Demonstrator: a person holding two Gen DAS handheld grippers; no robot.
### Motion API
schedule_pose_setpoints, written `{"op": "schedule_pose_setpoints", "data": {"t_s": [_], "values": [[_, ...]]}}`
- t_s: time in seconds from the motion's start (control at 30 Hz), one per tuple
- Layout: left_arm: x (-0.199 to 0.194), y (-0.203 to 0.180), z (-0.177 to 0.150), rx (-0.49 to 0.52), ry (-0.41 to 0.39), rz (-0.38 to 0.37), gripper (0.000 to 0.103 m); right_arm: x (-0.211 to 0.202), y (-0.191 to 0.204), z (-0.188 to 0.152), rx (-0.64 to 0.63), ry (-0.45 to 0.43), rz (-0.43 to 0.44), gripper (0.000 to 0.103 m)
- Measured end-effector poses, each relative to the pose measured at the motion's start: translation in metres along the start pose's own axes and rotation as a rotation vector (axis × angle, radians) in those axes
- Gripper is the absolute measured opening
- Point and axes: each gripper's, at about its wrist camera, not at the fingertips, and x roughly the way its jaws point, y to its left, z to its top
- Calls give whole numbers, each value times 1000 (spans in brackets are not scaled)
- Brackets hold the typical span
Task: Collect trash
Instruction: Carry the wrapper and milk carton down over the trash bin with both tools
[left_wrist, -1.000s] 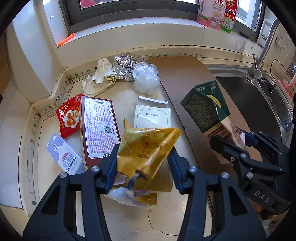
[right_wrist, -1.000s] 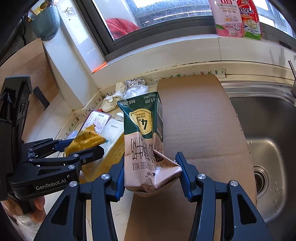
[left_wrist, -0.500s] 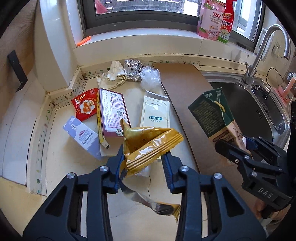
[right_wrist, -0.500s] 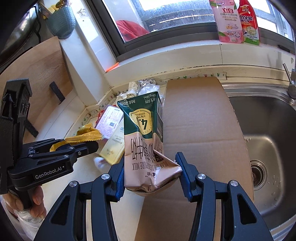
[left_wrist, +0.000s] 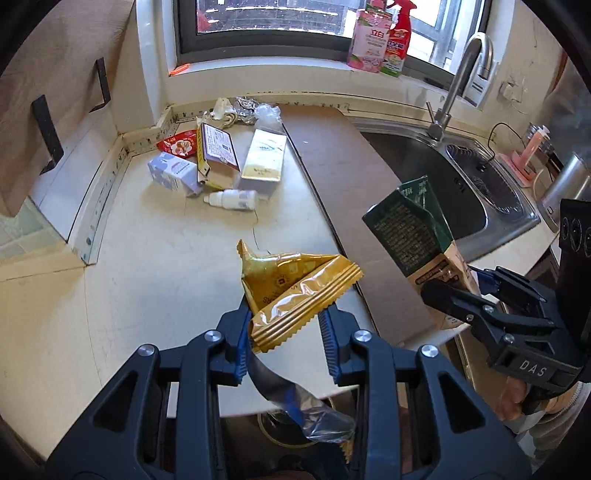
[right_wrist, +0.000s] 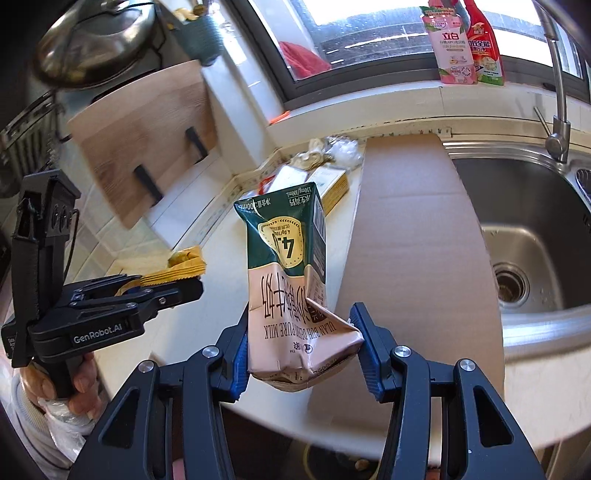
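Note:
My left gripper (left_wrist: 286, 325) is shut on a crumpled yellow snack wrapper (left_wrist: 295, 288) and holds it above the counter's front edge; a foil strip (left_wrist: 295, 406) hangs below it. My right gripper (right_wrist: 301, 347) is shut on a green and tan milk carton (right_wrist: 288, 273), held upside down over the counter edge. The carton (left_wrist: 413, 236) and right gripper (left_wrist: 476, 299) also show at right in the left wrist view. The left gripper (right_wrist: 166, 288) with the wrapper (right_wrist: 184, 264) shows at left in the right wrist view.
More trash lies at the counter's back left: a red-brown box (left_wrist: 218, 155), a gold box (left_wrist: 264, 157), a white carton (left_wrist: 171, 173), a small white bottle (left_wrist: 232, 199), a red packet (left_wrist: 177, 142), foil and plastic (left_wrist: 255, 110). A cardboard sheet (left_wrist: 347, 192) borders the sink (left_wrist: 461, 184).
Both grippers have pulled back from the trash pile toward the counter's front edge, still holding the wrapper and the carton. A small white bottle is now uncovered on the counter.

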Motion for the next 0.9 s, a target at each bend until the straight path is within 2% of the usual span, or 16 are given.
{"op": "schedule_pose_setpoints", "data": {"t_s": [0.17, 0.33, 0.63, 0.8, 0.9], "values": [[-26, -27, -64, 14, -9, -46, 28, -39, 22, -66, -75, 5, 8, 49], [-13, -45, -125, 12, 68, -88, 28, -47, 27, -139, -105, 75, -27, 49], [66, -46, -217, -57, 281, -126, 28, -10, 1, -254, -73, 252, -90, 49], [123, -39, -261, -116, 370, -129, 28, 22, -31, -294, 14, 331, -112, 49], [153, -33, -286, -148, 422, -117, 28, 42, -50, -319, 79, 390, -96, 49]]}}
